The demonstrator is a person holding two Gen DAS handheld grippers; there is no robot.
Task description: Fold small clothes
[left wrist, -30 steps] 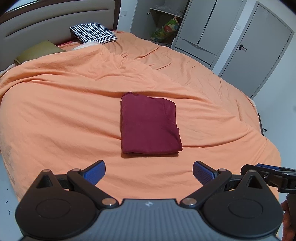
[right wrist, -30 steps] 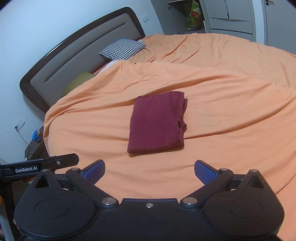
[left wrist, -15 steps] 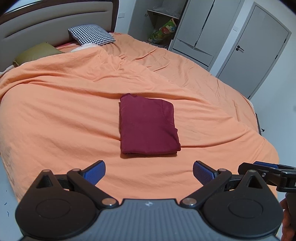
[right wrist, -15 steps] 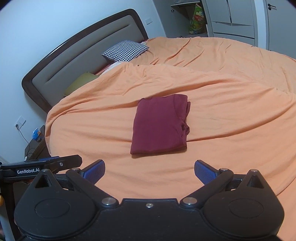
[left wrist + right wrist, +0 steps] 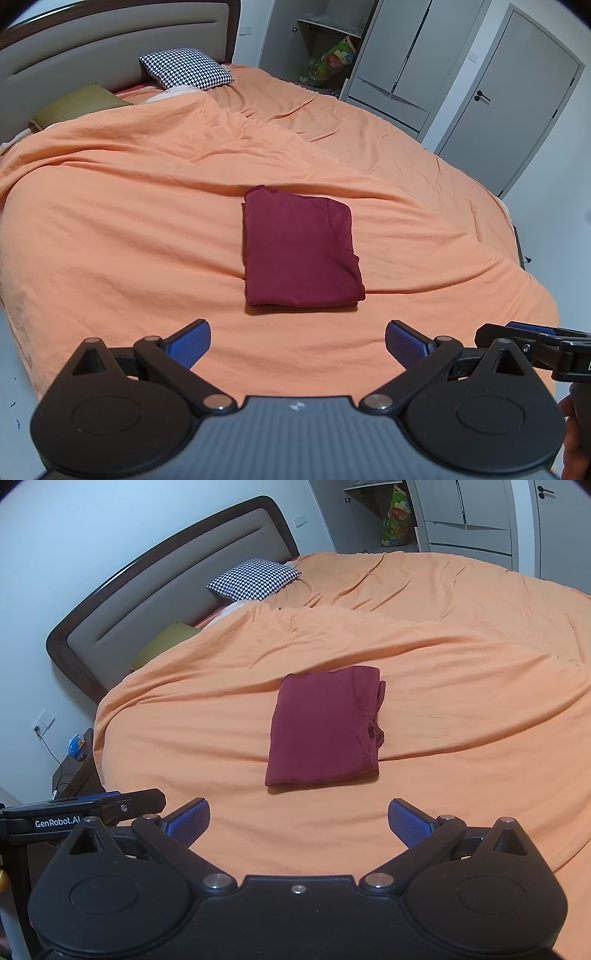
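There is one piece of clothing in front of me: a dark red garment [image 5: 301,251], folded into a neat rectangle and lying flat near the middle of the bed, on the orange cover [image 5: 110,229]. From my right side its loose layered edges show along its right edge [image 5: 376,716]. Nothing touches it.

At the head of the bed I count two pillows: one black-and-white checked pillow [image 5: 184,68] and one olive pillow [image 5: 79,105], half tucked under the cover, both against the padded headboard [image 5: 166,594]. Beyond the bed stand grey cupboards [image 5: 402,70], a grey door [image 5: 517,92] and one colourful bag [image 5: 327,61] in an open shelf. A dark bedside table [image 5: 75,771] sits low by the wall (something small and blue on it, too small to name). Nothing lies between my tools and the garment, only bare cover.

I hold my left gripper [image 5: 297,341] over the near edge of the bed, fingers spread wide and empty, pointing at the garment. My right gripper [image 5: 298,821] hangs just beside it, equally wide and holding nothing. Each one shows at the edge of the other's view, and part of my right hand [image 5: 574,439] peeks in at the corner.
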